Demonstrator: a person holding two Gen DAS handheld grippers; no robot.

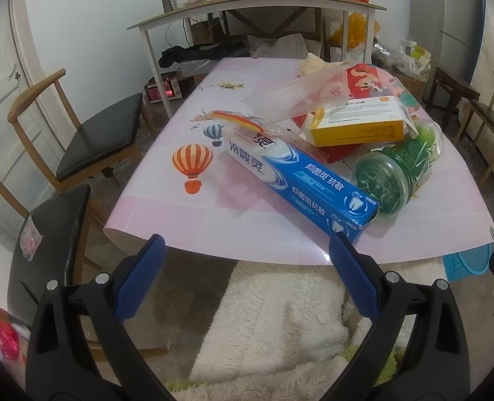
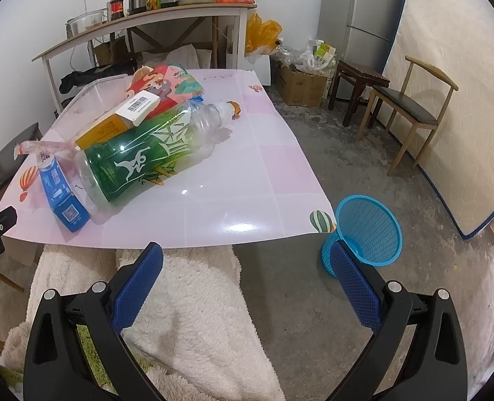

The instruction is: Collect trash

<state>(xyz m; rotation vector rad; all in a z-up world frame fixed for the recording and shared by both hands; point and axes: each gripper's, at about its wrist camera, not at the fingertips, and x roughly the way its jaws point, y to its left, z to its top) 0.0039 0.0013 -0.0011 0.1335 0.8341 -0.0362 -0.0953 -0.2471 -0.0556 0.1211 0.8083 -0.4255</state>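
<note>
Trash lies on the pink table (image 1: 166,214) (image 2: 247,180): a blue toothpaste box (image 1: 300,180) (image 2: 61,197), an empty green-labelled plastic bottle (image 1: 397,163) (image 2: 146,157) on its side, a yellow and white box (image 1: 357,122) (image 2: 120,120), a red printed bag (image 1: 367,82) (image 2: 166,83) and a clear plastic wrapper (image 1: 290,97) (image 2: 90,100). A blue mesh bin (image 2: 367,234) (image 1: 467,260) stands on the floor at the table's near right corner. My left gripper (image 1: 247,247) is open and empty before the table's near edge. My right gripper (image 2: 247,254) is open and empty, just left of the bin.
Wooden chairs with black seats (image 1: 103,137) (image 2: 410,107) stand on both sides. A white fluffy blanket (image 1: 273,320) (image 2: 186,317) lies below the grippers. A side table (image 1: 257,10) with jars and a cooker stands behind. A fridge (image 2: 373,6), a stool (image 2: 360,83) and a mattress (image 2: 464,100) are on the right.
</note>
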